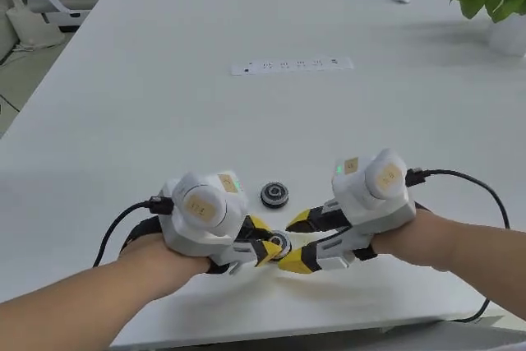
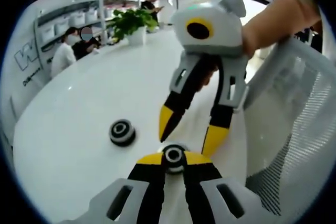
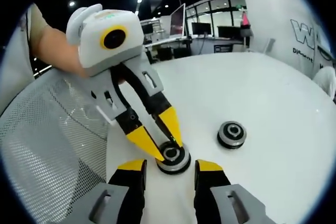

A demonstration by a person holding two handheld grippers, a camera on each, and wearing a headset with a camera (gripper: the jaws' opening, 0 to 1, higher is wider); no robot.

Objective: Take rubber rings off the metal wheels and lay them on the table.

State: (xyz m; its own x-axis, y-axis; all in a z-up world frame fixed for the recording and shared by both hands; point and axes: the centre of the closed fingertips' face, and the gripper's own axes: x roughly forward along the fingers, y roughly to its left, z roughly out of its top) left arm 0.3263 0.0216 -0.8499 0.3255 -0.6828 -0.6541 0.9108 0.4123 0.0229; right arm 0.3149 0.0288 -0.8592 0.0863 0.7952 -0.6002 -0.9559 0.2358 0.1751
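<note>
White table (image 1: 246, 104) below: the metal wheel (image 3: 173, 157) is clamped in the left tool (image 2: 173, 159), dead ahead of the right tool (image 3: 170, 166), whose jaws are held apart.

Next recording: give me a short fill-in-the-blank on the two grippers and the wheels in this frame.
1. The left gripper is ___ on a wheel.
2. The right gripper has its jaws ___.
3. The other wheel lies on the table, touched by ___ gripper.
4. In all, ___ wheels are in sight.

Missing words: shut; open; neither; two.
</note>
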